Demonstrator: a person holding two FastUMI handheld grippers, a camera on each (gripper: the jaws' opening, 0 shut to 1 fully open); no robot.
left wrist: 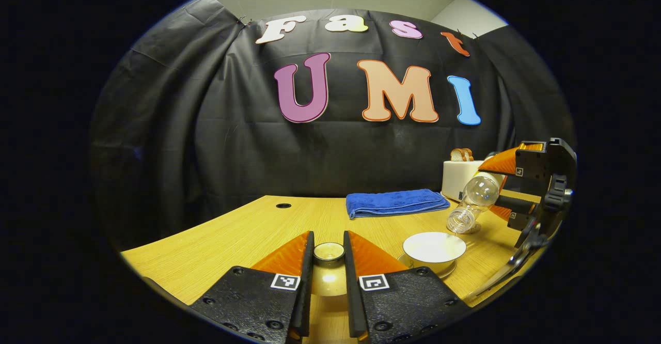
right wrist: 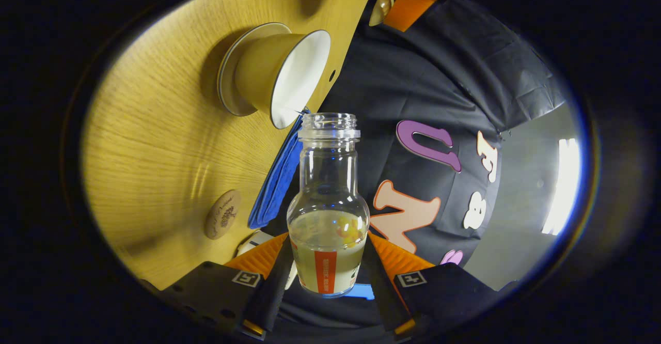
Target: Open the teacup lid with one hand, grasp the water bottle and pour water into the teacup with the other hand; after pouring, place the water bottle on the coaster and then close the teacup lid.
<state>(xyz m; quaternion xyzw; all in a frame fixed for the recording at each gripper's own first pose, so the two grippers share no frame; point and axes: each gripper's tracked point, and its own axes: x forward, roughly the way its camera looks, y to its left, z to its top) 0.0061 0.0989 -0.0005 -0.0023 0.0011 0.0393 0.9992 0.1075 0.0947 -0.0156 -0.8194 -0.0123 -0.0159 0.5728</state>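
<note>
The left gripper view sits low and level over the light wooden worktop (left wrist: 242, 230), facing the booth's black back wall, close behind a small lid knob between its jaws. The right gripper view is rolled hard sideways, looking along a tipped clear glass water bottle (right wrist: 329, 204). Both take in the white-lined open teacup (left wrist: 434, 248) (right wrist: 281, 75) and folded blue towel (left wrist: 395, 202) (right wrist: 276, 184).

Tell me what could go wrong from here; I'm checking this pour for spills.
1. The water bottle, tilted in the right gripper, has its mouth at the teacup rim rather than over the centre, so water may land on the table.
2. The left gripper holds the lid close to the teacup; a slip could knock it.
</note>
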